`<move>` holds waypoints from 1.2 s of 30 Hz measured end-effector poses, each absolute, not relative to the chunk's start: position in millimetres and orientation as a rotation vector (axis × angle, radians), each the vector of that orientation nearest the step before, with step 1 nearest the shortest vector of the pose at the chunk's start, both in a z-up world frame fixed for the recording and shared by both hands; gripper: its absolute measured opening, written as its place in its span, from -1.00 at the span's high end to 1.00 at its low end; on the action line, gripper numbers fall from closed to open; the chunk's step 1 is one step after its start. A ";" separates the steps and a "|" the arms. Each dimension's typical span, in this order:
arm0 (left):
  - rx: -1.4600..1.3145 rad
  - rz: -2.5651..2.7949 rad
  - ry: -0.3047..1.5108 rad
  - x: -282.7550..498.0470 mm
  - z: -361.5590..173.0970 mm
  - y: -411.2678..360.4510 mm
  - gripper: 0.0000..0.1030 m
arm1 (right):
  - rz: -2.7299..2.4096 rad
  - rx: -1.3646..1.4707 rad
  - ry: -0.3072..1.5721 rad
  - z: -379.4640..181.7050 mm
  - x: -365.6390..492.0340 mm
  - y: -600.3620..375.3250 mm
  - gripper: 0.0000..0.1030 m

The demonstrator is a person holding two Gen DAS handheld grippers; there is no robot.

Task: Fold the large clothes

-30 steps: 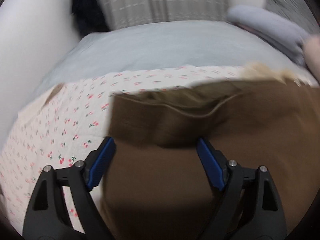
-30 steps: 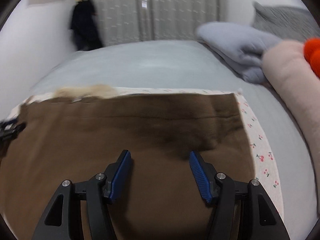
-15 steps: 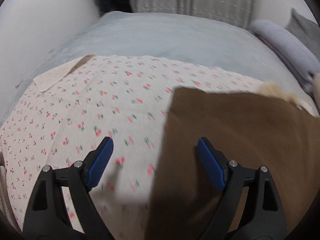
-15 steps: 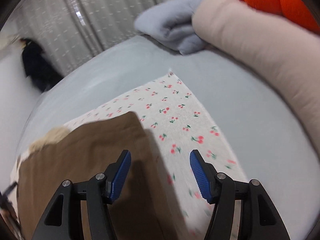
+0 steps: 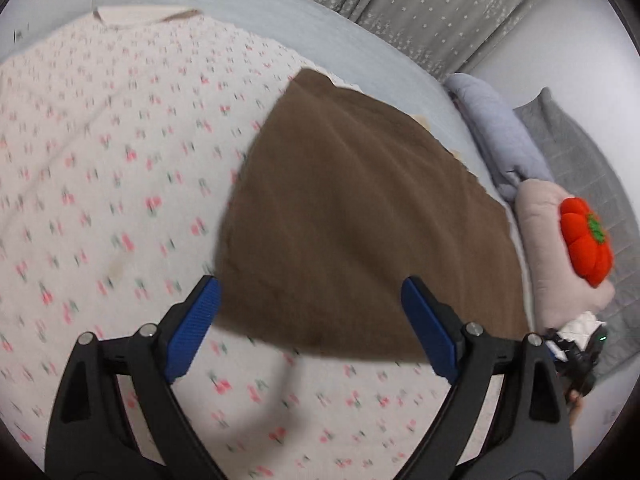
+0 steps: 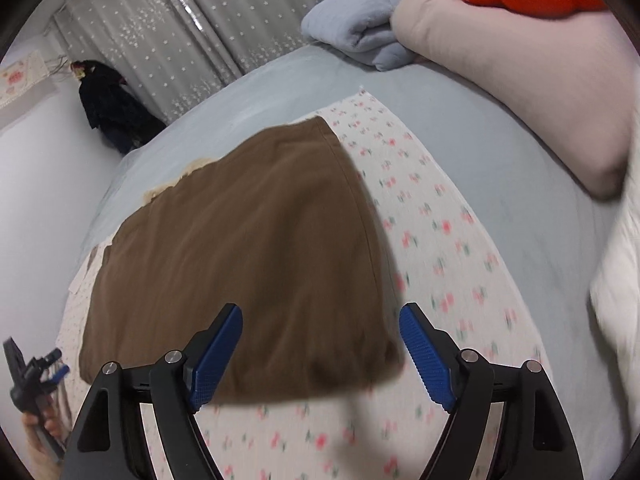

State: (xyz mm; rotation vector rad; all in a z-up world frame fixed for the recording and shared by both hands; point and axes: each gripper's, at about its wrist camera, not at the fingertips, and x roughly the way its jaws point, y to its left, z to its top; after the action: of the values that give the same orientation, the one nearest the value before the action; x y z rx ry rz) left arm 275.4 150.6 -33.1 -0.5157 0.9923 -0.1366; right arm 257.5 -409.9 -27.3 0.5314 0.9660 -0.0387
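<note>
Jaws of left gripper [image 5: 310,320] and right gripper [image 6: 320,350] opening wide, empty, above brown garment [image 5: 352,216]

- one brown garment [image 5: 360,216], folded, ahead of both grippers;
- one cherry-print sheet [image 5: 100,160] under it;
- one grey bedcover [image 6: 460,120] beyond;
- two grippers: left [image 5: 310,322], right [image 6: 320,354], both opening, nothing between the jaws;
- one pink pillow [image 6: 520,80], right of the right gripper;
- one orange plush [image 5: 586,246] on it;
- one blue-grey blanket [image 6: 356,28];
- one dark garment [image 6: 112,112], far left.

Black claw [image 5: 310,308] frames, blue ribbed pads [image 6: 218,354], silver screws.
</note>
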 end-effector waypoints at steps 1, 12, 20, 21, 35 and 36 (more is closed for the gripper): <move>-0.560 -0.151 1.002 268.2 -40.5 148.1 -0.78 | -0.039 0.574 0.960 -29.5 244.9 -410.6 -0.62; -0.852 -0.228 0.934 280.5 -115.1 136.5 -0.74 | 0.070 1.013 0.992 -118.4 238.1 -400.0 -0.62; -0.871 -0.119 0.814 312.4 -119.9 128.8 -0.03 | 0.049 1.094 0.851 -130.7 276.1 -407.3 -0.12; -0.880 -0.098 0.806 315.9 -121.8 130.1 0.14 | 0.040 1.096 0.845 -131.6 279.4 -407.5 0.03; -0.679 -0.151 0.773 212.6 10.8 143.8 0.67 | 0.128 1.069 0.779 -17.9 204.1 -405.0 0.71; -0.667 -0.154 0.787 199.9 9.4 146.6 0.66 | 0.144 1.063 0.803 -15.7 188.1 -404.2 0.71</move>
State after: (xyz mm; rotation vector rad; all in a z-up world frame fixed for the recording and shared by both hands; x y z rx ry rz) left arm 199.9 146.6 9.4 -0.6669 0.7868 -0.1544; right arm 188.1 -404.2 -15.7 1.0626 0.8029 0.1438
